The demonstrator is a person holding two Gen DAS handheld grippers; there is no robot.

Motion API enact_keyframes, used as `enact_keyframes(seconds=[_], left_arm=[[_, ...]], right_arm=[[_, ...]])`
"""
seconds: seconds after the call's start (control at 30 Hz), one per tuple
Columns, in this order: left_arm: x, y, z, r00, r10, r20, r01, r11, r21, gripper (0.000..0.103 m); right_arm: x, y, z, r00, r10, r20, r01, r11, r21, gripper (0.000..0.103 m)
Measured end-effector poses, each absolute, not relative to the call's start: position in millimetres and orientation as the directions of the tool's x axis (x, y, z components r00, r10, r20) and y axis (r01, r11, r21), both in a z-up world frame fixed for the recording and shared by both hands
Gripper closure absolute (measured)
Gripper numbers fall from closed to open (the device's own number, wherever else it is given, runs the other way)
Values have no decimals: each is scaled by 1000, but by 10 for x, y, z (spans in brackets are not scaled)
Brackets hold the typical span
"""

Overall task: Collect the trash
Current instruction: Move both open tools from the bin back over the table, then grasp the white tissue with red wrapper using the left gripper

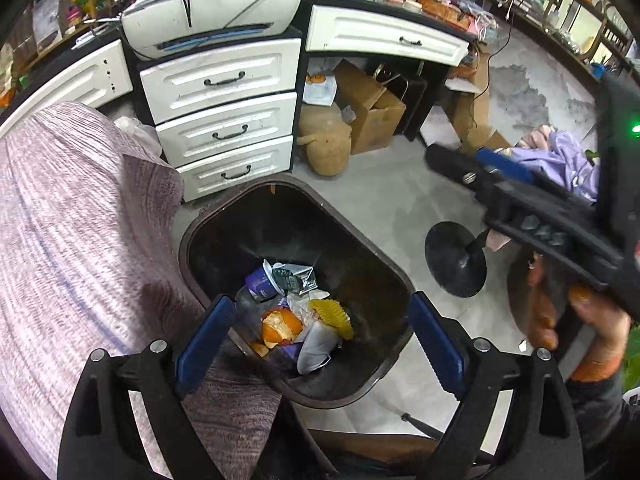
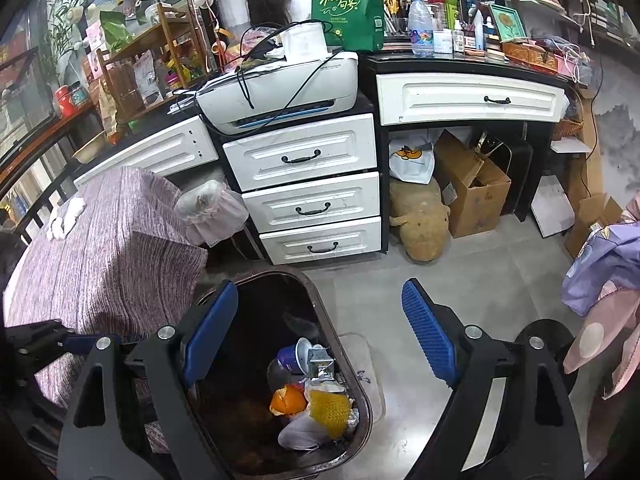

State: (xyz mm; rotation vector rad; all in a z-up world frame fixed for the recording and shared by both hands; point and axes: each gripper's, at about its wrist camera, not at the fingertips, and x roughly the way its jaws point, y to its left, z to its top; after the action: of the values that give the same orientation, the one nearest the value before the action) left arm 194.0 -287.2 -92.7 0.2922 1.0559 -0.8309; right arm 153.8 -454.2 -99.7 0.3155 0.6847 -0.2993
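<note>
trash [image 1: 298, 320] lies in the bottom of the dark bin [image 1: 200, 224], directly below your left gripper [image 1: 320, 340], whose jaws stand wide and empty; your right gripper [image 2: 320, 332], also wide and empty, sits just beside.

Bin [image 1: 362, 256]: dark glossy plastic. Cover [image 1: 80, 240]: rough woven cloth. Drawers [image 2: 312, 204]: white glossy fronts, metal handles. Floor [image 1: 400, 208]: matt tile.

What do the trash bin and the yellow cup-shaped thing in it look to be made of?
Trash bin: probably hard plastic, dark brown, with a smooth moulded rim and faint sheen. Yellow liner: looks like pleated paper or thin foam; the fluted edge suggests a cupcake wrapper, but I can't tell which.
</note>
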Motion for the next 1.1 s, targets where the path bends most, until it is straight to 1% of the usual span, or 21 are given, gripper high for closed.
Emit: enact_keyframes(seconds=[0.1,0.3,0.43,0.63,0.9,1.1], left_arm=[[1904,-2811,-808,245,-484,-840,725,667,-173,13],[1876,-2596,-606,311,-502,-807,719,679,-145,11],[1928,-2392,-527,373,-491,-788,688,716,-120,11],[2036,-2028,-440,427,-490,-760,629,765,-140,10],[2244,-1359,-373,516,-441,-734,515,845,-145,8],[2444,-720,-376,589,-362,-722,382,913,-146,7]], right_arm=[[1550,-4511,-1008,733,-160,-661,363,914,181,19],[1595,-4411,-968,736,-149,-660,334,928,162,19],[1646,-4272,-941,739,-122,-663,293,944,153,19],[1745,-3977,-886,745,-64,-663,207,968,139,19],[1982,-3549,-748,750,19,-661,82,989,122,19],[2233,-3077,-629,748,117,-653,-41,991,130,18]])
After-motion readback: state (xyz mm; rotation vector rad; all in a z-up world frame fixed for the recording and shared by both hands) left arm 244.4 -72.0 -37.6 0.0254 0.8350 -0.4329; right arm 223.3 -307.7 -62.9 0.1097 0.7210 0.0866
